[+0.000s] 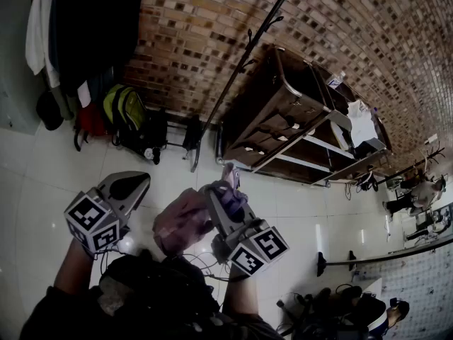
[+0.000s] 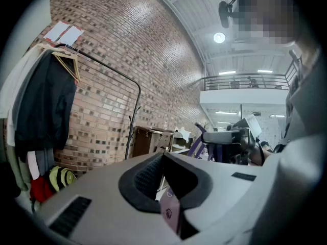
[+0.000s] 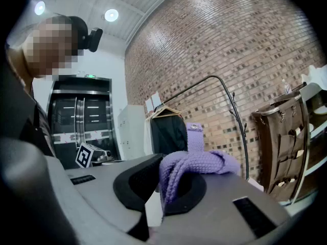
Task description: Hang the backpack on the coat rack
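A pink and purple backpack [image 1: 180, 222] hangs between my two grippers in the head view, close in front of the person. The right gripper [image 1: 225, 186] [image 3: 162, 170] is shut on its purple woven strap [image 3: 196, 162], which bunches over the jaws. A pale pink strip [image 2: 171, 211] of the bag sits in the left gripper [image 1: 134, 184] [image 2: 163, 157], whose jaws are closed together on it. The black coat rack pole [image 1: 241, 73] [image 3: 237, 121] [image 2: 132, 131] with small hooks stands against the brick wall, some way ahead of both grippers.
Dark and white clothes [image 1: 85, 20] hang at the far left. Below them lie a yellow-green backpack [image 1: 124, 108] and a red bag [image 1: 92, 119]. A brown wooden cabinet [image 1: 297, 119] stands right of the pole. The floor [image 1: 42, 183] is white tile.
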Demonstrator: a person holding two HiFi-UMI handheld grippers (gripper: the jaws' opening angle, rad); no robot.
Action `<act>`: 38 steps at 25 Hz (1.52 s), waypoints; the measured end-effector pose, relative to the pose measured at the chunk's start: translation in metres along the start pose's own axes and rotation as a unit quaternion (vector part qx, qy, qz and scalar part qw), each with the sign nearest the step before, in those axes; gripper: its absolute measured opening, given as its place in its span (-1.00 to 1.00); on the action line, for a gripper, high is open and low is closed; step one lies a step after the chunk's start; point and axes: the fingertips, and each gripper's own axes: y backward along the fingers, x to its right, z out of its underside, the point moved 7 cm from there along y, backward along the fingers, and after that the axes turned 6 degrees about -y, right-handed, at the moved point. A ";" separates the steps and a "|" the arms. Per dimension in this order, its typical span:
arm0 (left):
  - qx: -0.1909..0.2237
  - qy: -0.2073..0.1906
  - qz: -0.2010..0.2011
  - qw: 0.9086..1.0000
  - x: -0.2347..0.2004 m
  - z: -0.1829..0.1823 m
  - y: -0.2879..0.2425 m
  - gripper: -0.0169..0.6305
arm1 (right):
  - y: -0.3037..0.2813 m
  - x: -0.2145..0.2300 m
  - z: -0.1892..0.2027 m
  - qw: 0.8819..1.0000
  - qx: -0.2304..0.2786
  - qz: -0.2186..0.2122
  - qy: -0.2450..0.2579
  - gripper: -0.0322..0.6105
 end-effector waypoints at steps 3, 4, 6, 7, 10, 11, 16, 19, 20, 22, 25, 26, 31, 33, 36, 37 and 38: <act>-0.003 0.002 -0.006 1.000 -0.007 0.000 0.005 -0.91 | -0.003 -0.004 -0.003 1.000 0.005 -0.004 0.004 -0.90; -0.003 0.003 -0.007 1.000 -0.009 0.001 0.006 -0.91 | -0.006 -0.003 -0.004 1.000 0.006 -0.006 0.005 -0.90; -0.003 0.006 -0.007 1.000 -0.011 -0.001 0.005 -0.91 | -0.012 0.000 -0.004 1.000 0.005 -0.009 0.005 -0.90; -0.005 0.006 -0.006 1.000 -0.011 -0.001 0.003 -0.91 | -0.016 0.002 -0.003 1.000 0.004 -0.011 0.005 -0.90; -0.011 0.003 -0.010 1.000 -0.018 0.008 -0.004 -0.91 | -0.030 0.013 0.002 1.000 -0.004 -0.022 0.001 -0.90; -0.011 0.003 -0.015 1.000 -0.022 0.012 -0.006 -0.91 | -0.035 0.018 0.005 1.000 -0.007 -0.026 -0.002 -0.90; -0.015 0.003 -0.041 0.999 -0.050 0.022 -0.031 -0.91 | -0.069 0.057 0.019 0.999 -0.028 -0.041 -0.024 -0.90; -0.017 0.008 -0.049 0.999 -0.072 0.021 -0.058 -0.91 | -0.092 0.088 0.014 0.998 -0.031 -0.045 -0.032 -0.90; -0.016 0.007 -0.052 0.999 -0.079 0.020 -0.068 -0.91 | -0.100 0.098 0.010 0.998 -0.031 -0.047 -0.034 -0.90; -0.016 0.006 -0.060 0.998 -0.093 0.018 -0.090 -0.91 | -0.114 0.121 0.003 0.997 -0.033 -0.054 -0.034 -0.90; -0.018 0.012 -0.070 0.997 -0.110 0.010 -0.125 -0.91 | -0.135 0.156 -0.010 0.997 -0.041 -0.062 -0.035 -0.90; -0.017 0.014 -0.071 0.997 -0.116 0.006 -0.137 -0.91 | -0.142 0.167 -0.015 0.996 -0.044 -0.066 -0.032 -0.90; -0.015 0.019 -0.083 0.996 -0.149 -0.007 -0.194 -0.91 | -0.177 0.221 -0.039 0.994 -0.057 -0.088 -0.021 -0.90; -0.013 0.018 -0.087 0.996 -0.160 -0.015 -0.218 -0.91 | -0.188 0.243 -0.048 0.994 -0.059 -0.093 -0.022 -0.90; -0.011 0.018 -0.089 0.996 -0.173 -0.022 -0.254 -0.91 | -0.204 0.276 -0.059 0.993 -0.062 -0.103 -0.020 -0.90; -0.011 0.018 -0.089 0.996 -0.178 -0.022 -0.266 -0.91 | -0.209 0.286 -0.062 0.992 -0.064 -0.107 -0.017 -0.90; -0.011 0.018 -0.090 0.996 -0.183 -0.022 -0.278 -0.91 | -0.215 0.295 -0.066 0.991 -0.068 -0.113 -0.014 -0.90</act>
